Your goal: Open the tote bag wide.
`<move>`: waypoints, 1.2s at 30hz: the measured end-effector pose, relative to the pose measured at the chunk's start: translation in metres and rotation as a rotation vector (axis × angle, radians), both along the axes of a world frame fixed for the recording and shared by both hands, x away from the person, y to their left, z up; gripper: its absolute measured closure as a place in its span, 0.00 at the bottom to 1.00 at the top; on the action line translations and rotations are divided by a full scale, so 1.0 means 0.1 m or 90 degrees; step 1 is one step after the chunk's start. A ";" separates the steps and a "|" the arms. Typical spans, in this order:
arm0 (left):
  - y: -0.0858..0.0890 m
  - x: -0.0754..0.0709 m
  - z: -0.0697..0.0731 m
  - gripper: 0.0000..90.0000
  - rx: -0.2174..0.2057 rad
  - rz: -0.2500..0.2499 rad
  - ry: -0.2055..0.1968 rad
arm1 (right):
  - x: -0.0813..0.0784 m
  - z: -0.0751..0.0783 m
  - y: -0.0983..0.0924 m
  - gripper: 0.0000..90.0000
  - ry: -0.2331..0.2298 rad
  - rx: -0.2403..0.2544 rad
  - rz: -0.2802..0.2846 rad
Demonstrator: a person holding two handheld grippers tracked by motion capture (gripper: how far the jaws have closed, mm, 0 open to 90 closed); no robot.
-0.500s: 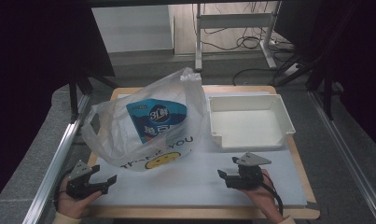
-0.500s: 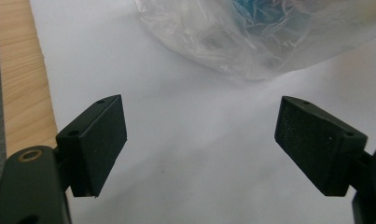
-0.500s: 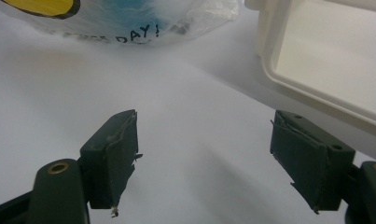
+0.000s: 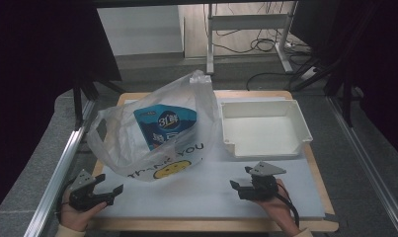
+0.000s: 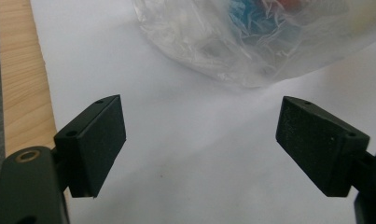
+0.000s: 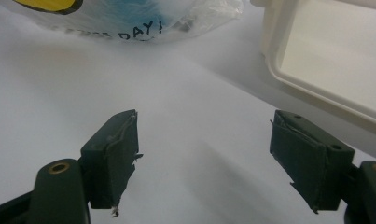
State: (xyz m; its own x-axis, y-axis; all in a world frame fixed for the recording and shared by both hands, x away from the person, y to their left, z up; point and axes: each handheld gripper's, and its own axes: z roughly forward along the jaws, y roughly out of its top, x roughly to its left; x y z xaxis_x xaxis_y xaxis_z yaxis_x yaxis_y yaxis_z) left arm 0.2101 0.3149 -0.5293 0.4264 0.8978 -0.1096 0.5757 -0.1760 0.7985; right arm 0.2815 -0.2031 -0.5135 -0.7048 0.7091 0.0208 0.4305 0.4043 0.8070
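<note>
Change, left tool: sits at the near-left edge as in the earlier frame; no clear shift.
Change, right tool: same near-right spot as before; no clear shift.
Change, plastic bag: same place and same slump as before.
Left tool state: jaws spread wide, nothing between them; white sheet shows in the gap.
Right tool state: jaws spread wide, nothing held.
Bag position: centre-left of the surface, far of both tools, touching neither; its near edge lies closer to the left tool.
Bag contents: one blue printed packet; anything else inside cannot be told.
Count, tools: 2, one per hand.
Count, bags: 1, translucent, smiley print.
Count, trays: 1 white tray, far right, just beside the bag.
Count, sheets: 1 white sheet under everything.
</note>
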 end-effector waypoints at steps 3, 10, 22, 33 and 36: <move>0.00 0.00 0.00 0.17 0.000 -0.002 -0.003 | 0.00 0.00 -0.01 0.27 -0.001 0.001 -0.001; 0.01 -0.01 0.02 0.17 -0.008 -0.001 -0.006 | 0.00 0.01 -0.01 0.27 -0.002 -0.001 -0.002; 0.01 -0.09 0.20 0.15 -0.031 -0.022 -0.027 | 0.00 0.06 -0.04 0.27 -0.008 0.010 -0.010; 0.01 -0.22 0.56 0.15 -0.088 -0.044 -0.058 | 0.04 0.03 -0.02 0.27 0.009 0.009 -0.010; -0.02 -0.25 0.64 0.14 -0.099 -0.057 -0.064 | 0.04 0.02 -0.02 0.27 0.011 0.006 -0.011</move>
